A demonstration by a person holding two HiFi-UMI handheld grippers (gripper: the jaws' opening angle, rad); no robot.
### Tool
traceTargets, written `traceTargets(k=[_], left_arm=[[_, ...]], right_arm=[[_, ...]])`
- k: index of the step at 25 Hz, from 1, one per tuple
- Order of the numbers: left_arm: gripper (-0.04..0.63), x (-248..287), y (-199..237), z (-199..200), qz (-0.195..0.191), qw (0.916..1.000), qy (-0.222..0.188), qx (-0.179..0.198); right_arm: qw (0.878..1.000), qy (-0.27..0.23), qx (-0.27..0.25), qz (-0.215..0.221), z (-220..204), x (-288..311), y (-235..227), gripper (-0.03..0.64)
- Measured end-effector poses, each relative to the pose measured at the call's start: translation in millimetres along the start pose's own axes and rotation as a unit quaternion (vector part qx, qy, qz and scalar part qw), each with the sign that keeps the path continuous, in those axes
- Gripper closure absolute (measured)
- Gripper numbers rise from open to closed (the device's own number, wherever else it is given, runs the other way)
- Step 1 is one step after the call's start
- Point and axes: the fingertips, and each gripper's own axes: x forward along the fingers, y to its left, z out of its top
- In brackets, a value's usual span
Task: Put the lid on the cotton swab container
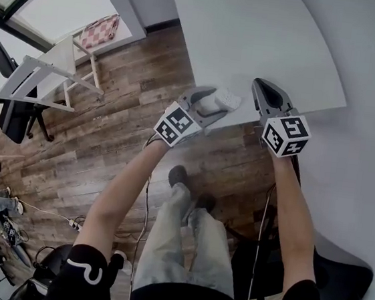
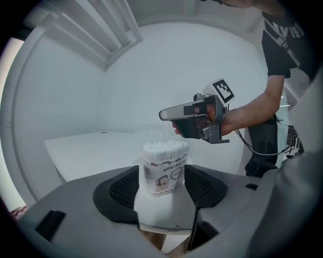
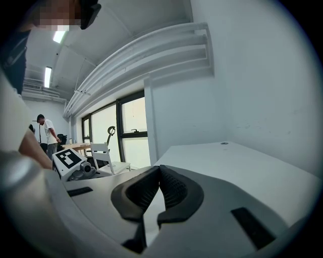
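The cotton swab container (image 2: 164, 169) stands upright near the white table's (image 1: 255, 32) front edge. It has no lid on, and the swab tips show at its top. My left gripper (image 2: 162, 177) has a jaw on each side of it. A thin strip of table shows between the left pad (image 2: 126, 189) and the container's wall. In the head view the container (image 1: 225, 100) sits at the tip of the left gripper (image 1: 213, 106). My right gripper (image 1: 263, 89) hangs shut and empty just right of it, a little higher (image 2: 162, 115). A faint clear shape (image 2: 149, 131) lies behind the container; I cannot tell if it is the lid.
The table's front edge (image 1: 293, 111) runs under both grippers, with wood floor (image 1: 107, 150) below. A white chair (image 1: 51, 73) and a black office chair (image 1: 13, 116) stand at the left, another dark chair (image 1: 341, 278) at bottom right. A person (image 3: 48, 133) stands far off.
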Motion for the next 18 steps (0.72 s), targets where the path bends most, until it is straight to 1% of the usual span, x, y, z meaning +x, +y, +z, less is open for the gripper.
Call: traceTargets(k=[3,8,14,18], left_arm=[[0.305,0.3,1.1,-0.4,-0.004,1.0,0.0,0.005],[0.316,4.0,-1.6,-2.1,-0.015,0.9998,-0.002,0.013],[0.324,5.9,-0.1,-2.2,-0.012,0.9999,-0.005,0.01],[0.325,6.2,0.6,-3.1,-0.014,0.9998,-0.006,0.011]], right_arm=[[1.0,0.0,0.004,0.003,-1.0,4.2,-1.6,0.601],[1.0,0.005,0.015,0.014,-4.9,11.9,-2.2,0.58],[0.998,0.011,0.036,0.045,-8.3,17.4,1.1,0.496],[0.995,0.013,0.058,0.08,-11.1,22.2,9.4,0.402]])
